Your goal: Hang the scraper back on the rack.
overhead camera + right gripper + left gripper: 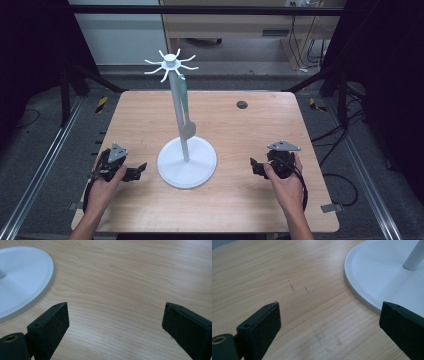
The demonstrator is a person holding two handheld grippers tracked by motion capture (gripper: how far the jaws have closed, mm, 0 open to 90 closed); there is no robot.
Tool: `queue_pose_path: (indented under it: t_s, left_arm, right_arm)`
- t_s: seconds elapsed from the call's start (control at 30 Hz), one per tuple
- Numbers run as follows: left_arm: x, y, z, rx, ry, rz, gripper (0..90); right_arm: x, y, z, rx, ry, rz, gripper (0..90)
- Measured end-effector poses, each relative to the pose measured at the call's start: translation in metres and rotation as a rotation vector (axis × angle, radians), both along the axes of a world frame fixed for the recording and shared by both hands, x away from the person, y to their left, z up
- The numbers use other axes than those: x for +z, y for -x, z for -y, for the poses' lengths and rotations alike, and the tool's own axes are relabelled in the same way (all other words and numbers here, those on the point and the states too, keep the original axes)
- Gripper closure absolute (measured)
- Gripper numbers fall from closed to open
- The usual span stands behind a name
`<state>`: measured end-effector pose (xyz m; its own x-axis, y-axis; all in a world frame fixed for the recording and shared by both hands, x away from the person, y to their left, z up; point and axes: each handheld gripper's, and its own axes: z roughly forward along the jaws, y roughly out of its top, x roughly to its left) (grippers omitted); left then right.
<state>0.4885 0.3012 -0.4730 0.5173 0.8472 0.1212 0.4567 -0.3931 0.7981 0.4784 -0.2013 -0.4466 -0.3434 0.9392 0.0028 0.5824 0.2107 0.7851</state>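
So the stand (186, 162) sits mid-table (240, 200), white round base, thin pole going up to a crown of hooks (171, 63). A grey-green spoon (185, 107) hangs off 1 hook, bowl end down, dangling right beside the pole.

Both grippers rest low on the wood, 1 each side of the base. The left gripper (329, 322) has its jaws spread wide with nothing between them, base rim just beside its right jaw. Same for the right gripper (116, 322): jaws wide apart, empty, base off to its left.

My guess: the spoon's light and looks like smooth silicone, so a bit flexible and slippery, and it'll swing if bumped. I'd pinch the flat handle mid-length, then lift it up off the hook. The stand looks top-heavy-ish, so steady the pole.
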Motion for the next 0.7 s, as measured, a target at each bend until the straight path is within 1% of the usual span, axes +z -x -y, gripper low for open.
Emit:
queue_pose_path:
  t_s: [0.13, 0.27, 0.7]
  left_arm:
    - [0.0, 0.0, 0.0, -0.001, -0.002, 0.001, 3.5]
    - [0.0, 0.0, 0.0, -0.003, -0.003, 0.002, 3.4]
    - [0.0, 0.0, 0.001, -0.006, -0.008, -0.003, 3.5]
  right_arm:
    - [-0.01, -0.005, 0.003, -0.02, -0.022, -0.022, 7.9]
    - [-0.018, -0.01, 0.005, -0.034, -0.024, -0.037, 7.9]
    - [-0.031, -0.021, 0.007, -0.06, -0.026, -0.066, 8.0]
